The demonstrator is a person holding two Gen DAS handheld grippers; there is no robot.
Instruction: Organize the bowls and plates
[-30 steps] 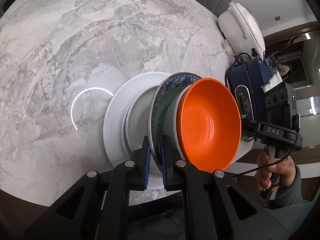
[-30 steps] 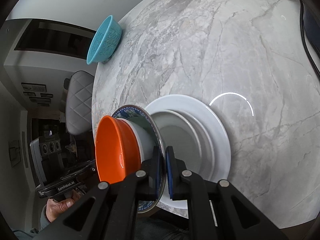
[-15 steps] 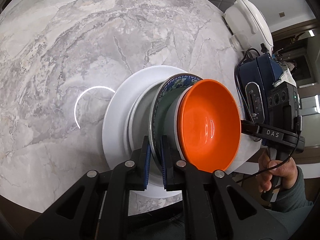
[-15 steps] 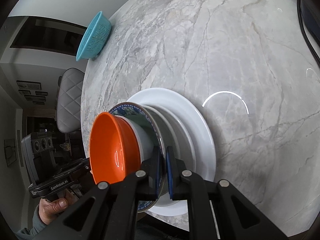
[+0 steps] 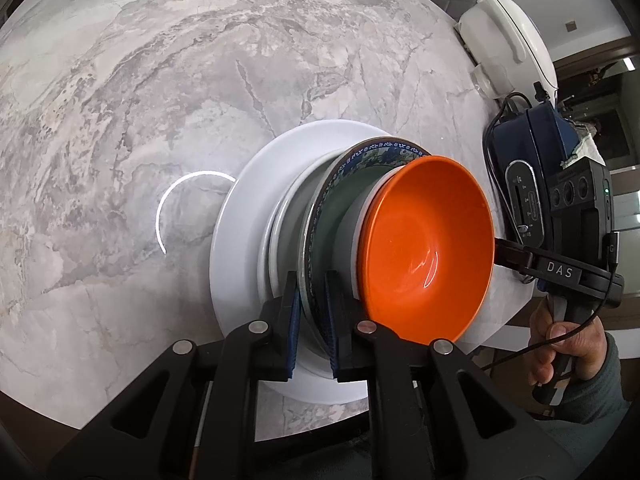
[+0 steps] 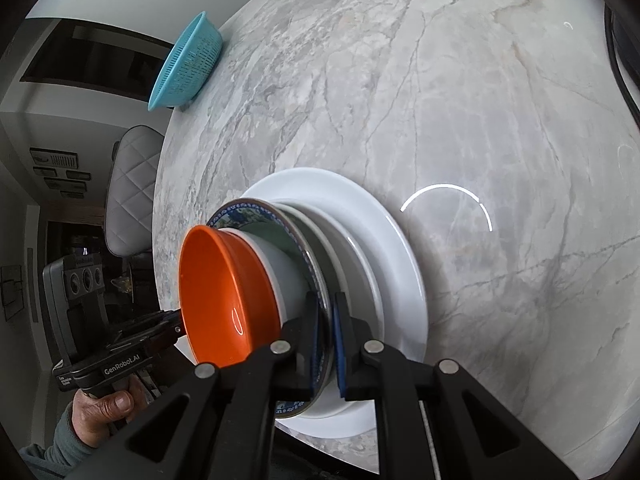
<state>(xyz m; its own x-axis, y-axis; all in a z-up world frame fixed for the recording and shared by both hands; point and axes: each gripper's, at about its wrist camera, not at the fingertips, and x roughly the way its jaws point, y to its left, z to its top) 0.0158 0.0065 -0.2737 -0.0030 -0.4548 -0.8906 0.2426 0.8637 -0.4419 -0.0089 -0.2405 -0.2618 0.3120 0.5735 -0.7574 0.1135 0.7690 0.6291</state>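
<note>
Lower than a second before, the patterned plate [image 5: 362, 160] with its white bowl [image 6: 286, 276] and orange bowl [image 5: 430, 248] had sunk toward the big white plate [image 5: 244, 216] on the marble table [image 5: 140, 80], though whether it touched the smaller plate nested there could not be told. Both the left claw [image 5: 314, 320] and the right claw [image 6: 326, 340] pinched opposite edges of the patterned plate's rim. If one claw let go first, or the two dropped unevenly, the plate would likely tip and the bowls slide off. A hard landing on the white plate could chip china.
</note>
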